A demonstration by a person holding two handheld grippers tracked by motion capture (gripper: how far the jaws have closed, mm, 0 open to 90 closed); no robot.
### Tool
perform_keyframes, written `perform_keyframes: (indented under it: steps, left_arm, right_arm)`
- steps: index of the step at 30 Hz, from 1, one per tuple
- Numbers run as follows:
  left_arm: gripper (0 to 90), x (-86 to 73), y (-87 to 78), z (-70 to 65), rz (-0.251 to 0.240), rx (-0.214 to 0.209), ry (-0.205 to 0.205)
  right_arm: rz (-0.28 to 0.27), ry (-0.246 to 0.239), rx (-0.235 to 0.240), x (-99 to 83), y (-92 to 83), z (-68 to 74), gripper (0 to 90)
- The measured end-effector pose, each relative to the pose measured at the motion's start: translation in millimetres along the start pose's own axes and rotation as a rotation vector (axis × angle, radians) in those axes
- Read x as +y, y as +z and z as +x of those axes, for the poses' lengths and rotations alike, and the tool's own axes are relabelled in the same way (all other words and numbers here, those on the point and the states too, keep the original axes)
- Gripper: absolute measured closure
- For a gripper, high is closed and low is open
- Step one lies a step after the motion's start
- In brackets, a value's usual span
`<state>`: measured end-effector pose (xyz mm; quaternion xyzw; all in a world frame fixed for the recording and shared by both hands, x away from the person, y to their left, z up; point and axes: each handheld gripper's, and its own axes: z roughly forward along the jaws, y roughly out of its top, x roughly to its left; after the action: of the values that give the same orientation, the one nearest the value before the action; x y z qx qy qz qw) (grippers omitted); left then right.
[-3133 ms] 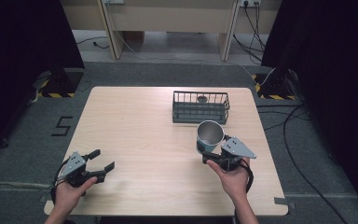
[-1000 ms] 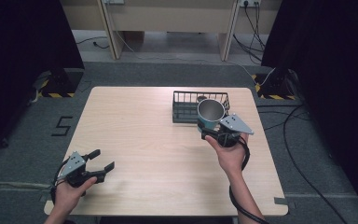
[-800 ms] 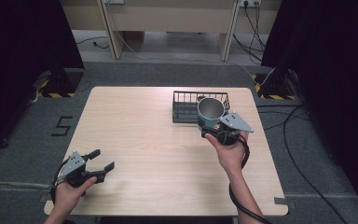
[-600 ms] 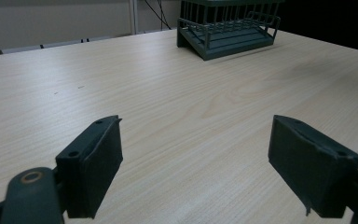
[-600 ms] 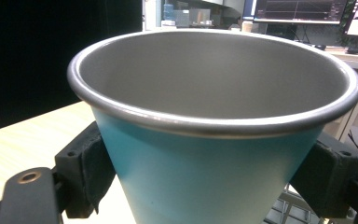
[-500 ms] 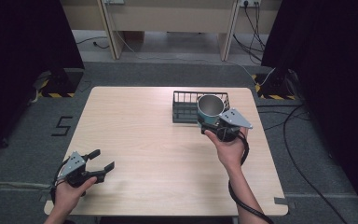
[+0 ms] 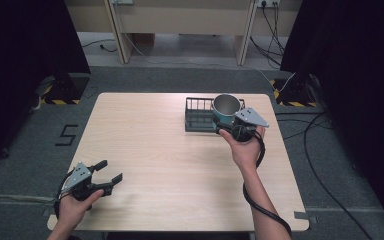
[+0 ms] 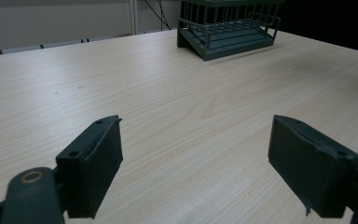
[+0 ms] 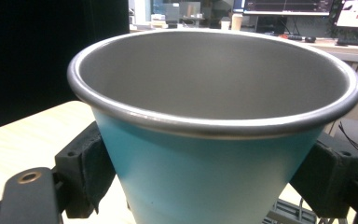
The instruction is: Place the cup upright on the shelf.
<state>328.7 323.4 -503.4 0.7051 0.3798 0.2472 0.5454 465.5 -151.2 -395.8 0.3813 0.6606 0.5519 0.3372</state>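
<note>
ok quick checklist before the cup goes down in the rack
1. Grip on cup: right gripper shut on its sides, ok.
2. Cup upright: mouth faces up, ok.
3. Cup inside: looks bare, ok.
4. Cup over rack: at its right end in the high view, height above it cannot tell.
5. Rack floor free: left part bare in the left gripper view, part under the cup cannot tell.
6. Left gripper: open, low near table edge, out of the way, ok.

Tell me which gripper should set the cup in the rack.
Right. The right gripper grips the cup at the rack; the left gripper sits open at the table's near left corner.
</note>
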Motion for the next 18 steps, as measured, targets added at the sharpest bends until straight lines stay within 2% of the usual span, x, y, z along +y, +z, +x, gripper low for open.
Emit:
perform_keyframes:
  steps: [8,16,18]
  left_arm:
    - [17.1,0.0,-0.1,0.2,-0.003,0.000,-0.002]
    - [17.1,0.0,-0.3,0.9,-0.003,-0.001,-0.003]
    - [17.1,0.0,-0.4,1.0,-0.004,0.000,-0.004]
  right_arm:
    - [0.021,0.004,-0.018,3.9,17.2,-7.7,17.6]
    - [0.051,0.011,-0.038,9.9,41.2,-15.7,17.5]
    - [0.072,0.011,-0.046,11.2,52.2,-20.3,17.6]
